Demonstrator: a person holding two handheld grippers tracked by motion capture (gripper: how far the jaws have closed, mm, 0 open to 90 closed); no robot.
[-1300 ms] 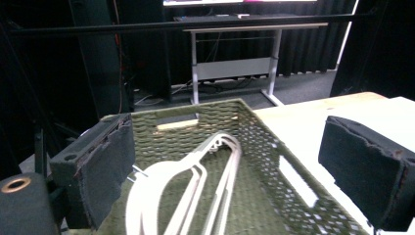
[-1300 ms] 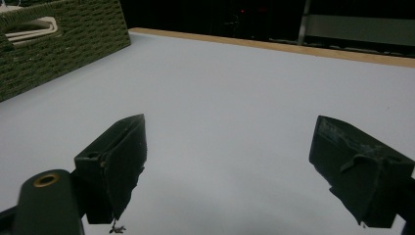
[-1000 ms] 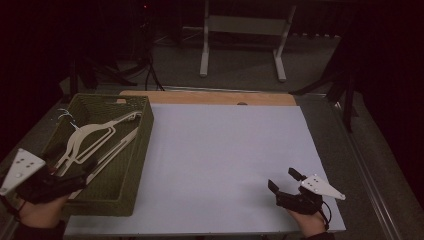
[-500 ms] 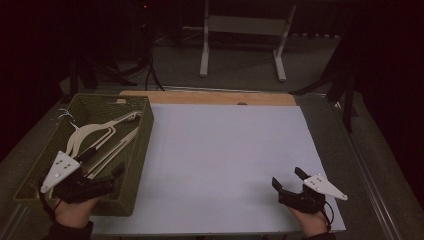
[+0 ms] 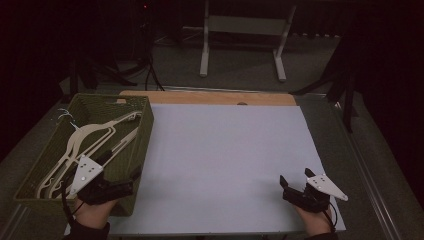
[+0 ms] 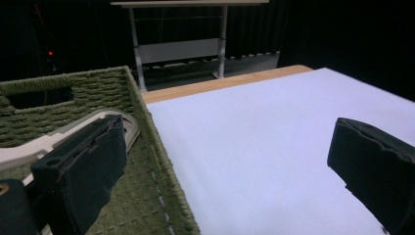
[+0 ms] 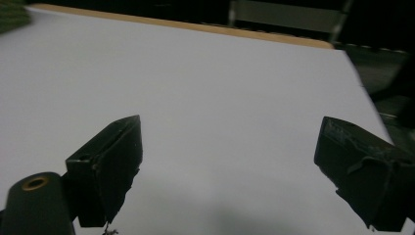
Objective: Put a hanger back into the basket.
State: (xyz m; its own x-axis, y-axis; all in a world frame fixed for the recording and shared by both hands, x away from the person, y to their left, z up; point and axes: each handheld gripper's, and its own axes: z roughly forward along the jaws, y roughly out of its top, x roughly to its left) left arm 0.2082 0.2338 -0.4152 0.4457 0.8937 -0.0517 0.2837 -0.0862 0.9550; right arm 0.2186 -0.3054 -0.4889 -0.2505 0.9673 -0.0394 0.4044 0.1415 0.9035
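Note:
A green woven basket (image 5: pixel 144 131) stands at the table's left and holds several cream clothes hangers (image 5: pixel 85 142). My left gripper (image 5: pixel 121 165) is open over the basket's near right corner. In the left gripper view its jaws straddle the basket (image 6: pixel 156 147) wall: one is over the hangers (image 6: pixel 58 138), the other over the white sheet (image 6: pixel 254 137), and the left gripper (image 6: pixel 225 142) holds nothing. My right gripper (image 5: pixel 295 176) is open and empty near the front right of the sheet. In the right gripper view, the right gripper (image 7: pixel 225 132) has bare white sheet between its jaws.
A white sheet (image 5: pixel 225 150) covers most of the table, with a wooden strip (image 5: pixel 210 97) along its far edge. A grey metal stand (image 5: pixel 242 30) is on the floor beyond the table. Dark stands and cables surround the table.
My left gripper has moved right and forward, from outside the basket's near left corner to over its near right corner. The right gripper has shifted only slightly.

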